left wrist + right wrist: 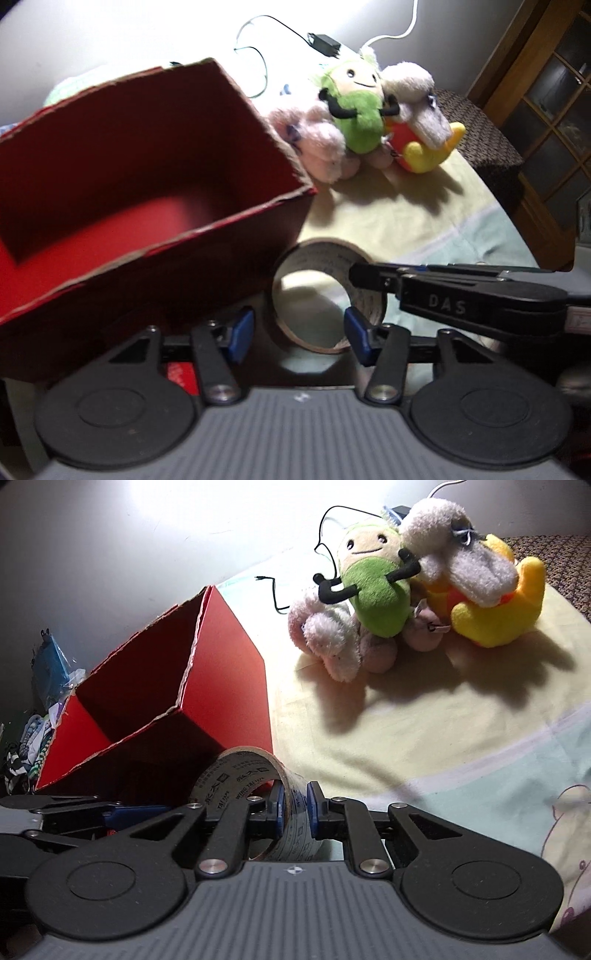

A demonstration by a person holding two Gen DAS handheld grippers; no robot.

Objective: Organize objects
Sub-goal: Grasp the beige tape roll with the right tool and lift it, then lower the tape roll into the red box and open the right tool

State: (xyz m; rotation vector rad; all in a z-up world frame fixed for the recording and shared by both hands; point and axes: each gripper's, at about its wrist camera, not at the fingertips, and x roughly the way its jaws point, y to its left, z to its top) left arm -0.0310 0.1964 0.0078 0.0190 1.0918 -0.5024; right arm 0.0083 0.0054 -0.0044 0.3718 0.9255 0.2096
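Here the roll of tape [255, 797] stands on edge just ahead of both pairs of tongs, its hole facing the left tongs [299, 332] and its band running edge-on into the right tongs [295, 812]. The right tongs are closed on the band, one blue pad inside the ring and one outside. The left tongs are spread apart and hold nothing; the roll sits between and just beyond their tips, and the right tongs cross in front of them from the right side.

The red box [155, 206] lies immediately left of the roll, seemingly touching it, open top tilted toward the left tongs and empty inside. Its ragged near rim is the edge to clear, so the roll likely needs lifting up and leftward. To the right ahead, the bed [424, 720] is bare, with a pile of plush toys [376, 590] well beyond.
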